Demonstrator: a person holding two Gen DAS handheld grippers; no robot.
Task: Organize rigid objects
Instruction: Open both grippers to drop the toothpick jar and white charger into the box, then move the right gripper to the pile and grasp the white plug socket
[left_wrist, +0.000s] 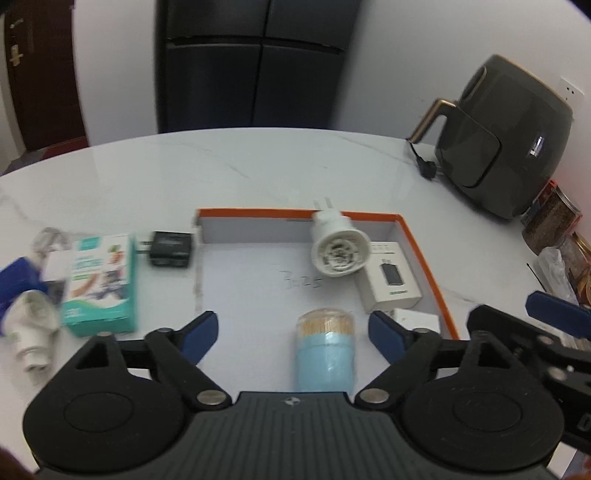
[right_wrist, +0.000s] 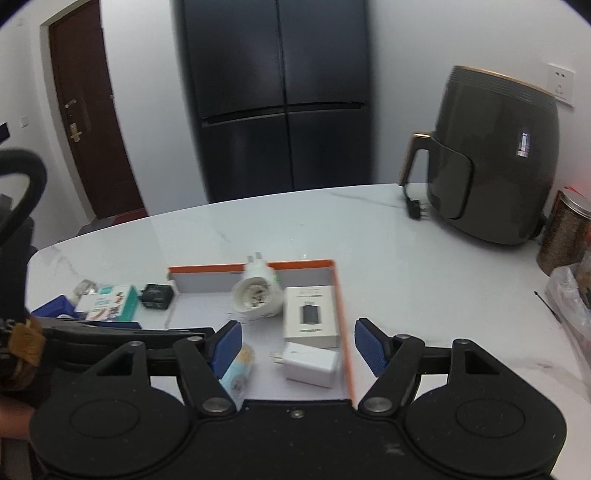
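With both grippers' jaws standing apart and empty, four items are lying in the orange-rimmed tray (left_wrist: 424, 243), including the toothpick jar (left_wrist: 325, 347), while the black charger (left_wrist: 170, 249) and green box (left_wrist: 101, 284) are waiting on the tabletop (left_wrist: 258, 166).

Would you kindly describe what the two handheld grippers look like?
Both match: the left gripper and right gripper have matte black bodies with round discs, silver pivot pins, black linkage arms and blue ribbed fingertip pads.
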